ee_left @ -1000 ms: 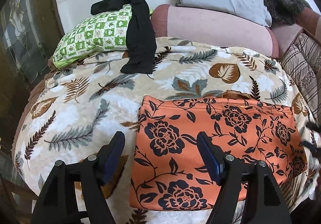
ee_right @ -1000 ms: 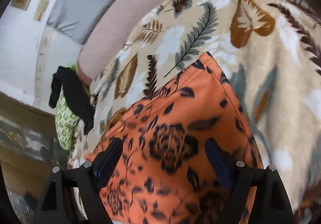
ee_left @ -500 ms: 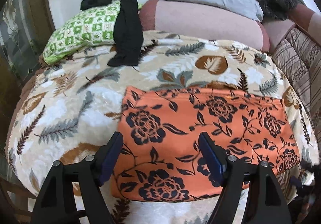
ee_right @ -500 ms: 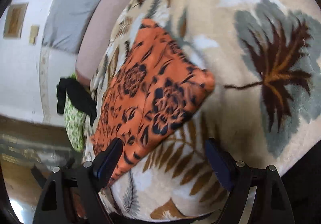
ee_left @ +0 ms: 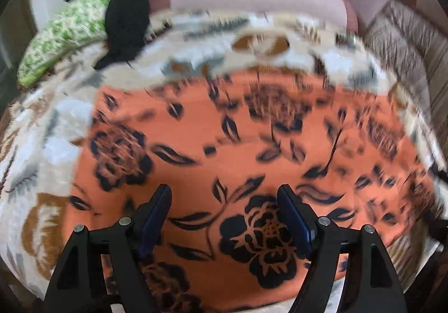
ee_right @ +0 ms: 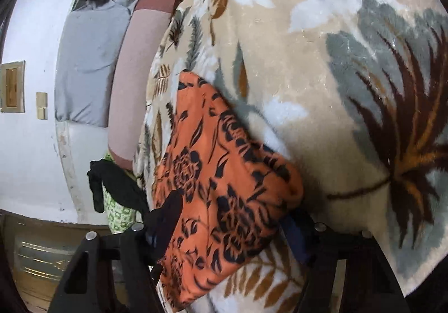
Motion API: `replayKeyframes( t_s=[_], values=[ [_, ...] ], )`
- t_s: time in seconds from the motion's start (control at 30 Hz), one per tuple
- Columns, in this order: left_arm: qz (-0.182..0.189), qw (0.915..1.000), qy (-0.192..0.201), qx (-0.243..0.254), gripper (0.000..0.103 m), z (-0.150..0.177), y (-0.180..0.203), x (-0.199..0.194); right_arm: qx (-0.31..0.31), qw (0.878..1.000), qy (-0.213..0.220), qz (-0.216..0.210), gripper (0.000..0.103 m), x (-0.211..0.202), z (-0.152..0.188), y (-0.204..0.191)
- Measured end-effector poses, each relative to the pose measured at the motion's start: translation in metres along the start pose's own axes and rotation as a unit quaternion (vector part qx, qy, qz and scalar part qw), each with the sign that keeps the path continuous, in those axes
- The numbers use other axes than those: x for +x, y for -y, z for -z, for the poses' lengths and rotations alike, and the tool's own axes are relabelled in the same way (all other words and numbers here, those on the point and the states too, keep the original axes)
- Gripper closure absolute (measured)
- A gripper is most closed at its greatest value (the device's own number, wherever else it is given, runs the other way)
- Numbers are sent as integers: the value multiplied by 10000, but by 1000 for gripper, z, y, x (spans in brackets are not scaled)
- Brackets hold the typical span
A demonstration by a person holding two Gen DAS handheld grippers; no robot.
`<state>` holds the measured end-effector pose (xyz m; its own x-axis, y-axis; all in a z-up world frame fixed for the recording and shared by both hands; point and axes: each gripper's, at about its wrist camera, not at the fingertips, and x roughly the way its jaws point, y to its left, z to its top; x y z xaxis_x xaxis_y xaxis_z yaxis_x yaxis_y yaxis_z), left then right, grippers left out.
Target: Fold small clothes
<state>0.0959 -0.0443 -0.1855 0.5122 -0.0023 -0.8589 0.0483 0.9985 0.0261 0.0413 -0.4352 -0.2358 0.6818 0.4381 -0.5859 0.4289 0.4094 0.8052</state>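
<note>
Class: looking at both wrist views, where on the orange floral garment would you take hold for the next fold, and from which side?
Grip the orange floral garment at its near hem, approaching from the blanket's front edge. It lies flat, and both the left gripper and right gripper already straddle that edge, open.

Left gripper (ee_left: 224, 215): I hold its jaws spread wide, both blue-padded fingers (ee_left: 155, 216) clear, with nothing clamped between them. Right gripper (ee_right: 232, 226): I keep it rolled sideways, jaws likewise parted; fabric lies in the gap between them, unpinched.
</note>
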Motion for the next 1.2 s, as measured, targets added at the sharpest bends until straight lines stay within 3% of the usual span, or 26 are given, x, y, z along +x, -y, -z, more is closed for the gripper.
replayKeyframes(
  t_s=[0.03,0.17,0.23,0.3,0.33,0.47,0.53,0.63,0.77,0.87,0.93,0.97,1.03,1.1,1.13,1.17,1.2],
  values=[
    [-54,9999,-49,86,25,0,2,4,-28,10000,9,42,31,1,0,-3],
    [59,9985,547,79,25,-3,4,-24,-623,9975,186,282,30,1,3,-23],
    [-15,9982,582,145,25,-3,6,-20,-809,9953,138,507,32,9,1,-26],
    [-209,9989,-46,418,23,2,11,16,-966,9919,-11,829,67,23,-1,-29],
    [-212,9987,185,430,20,4,10,17,-1008,9904,-38,942,76,26,-2,-31],
    [250,9996,119,-68,22,-6,-10,6,-2012,9718,205,1212,83,17,14,-89],
    [438,9960,467,-629,22,-4,-40,-19,-2653,9569,370,1120,83,12,32,-137],
    [434,9844,1040,-1353,22,13,-94,-59,-3624,9272,478,812,83,14,80,-212],
    [80,9615,1416,-2356,22,54,-186,-99,-4785,8778,191,133,85,33,189,-293],
    [-117,9547,1345,-2652,22,86,-227,-103,-5158,8561,-318,-82,85,68,256,-303],
    [-46,9526,1207,-2793,22,99,-243,-97,-5150,8543,-689,-114,84,102,281,-289],
    [64,9511,1175,-2857,22,105,-248,-96,-5181,8508,-876,127,83,113,290,-269],
    [107,9529,1226,-2773,22,111,-242,-99,-5034,8562,-1020,563,83,121,286,-242],
    [229,9574,1295,-2570,22,106,-229,-101,-4481,8875,-922,553,78,97,256,-205],
    [310,9596,1310,-2471,22,102,-221,-101,-4205,9015,-826,605,55,84,238,-189],
    [429,9633,1287,-2314,22,95,-209,-100,-3763,9218,-642,674,20,66,212,-170],
    [509,9654,1279,-2214,22,90,-201,-97,-3276,9417,-370,676,13,46,187,-151]
  ],
)
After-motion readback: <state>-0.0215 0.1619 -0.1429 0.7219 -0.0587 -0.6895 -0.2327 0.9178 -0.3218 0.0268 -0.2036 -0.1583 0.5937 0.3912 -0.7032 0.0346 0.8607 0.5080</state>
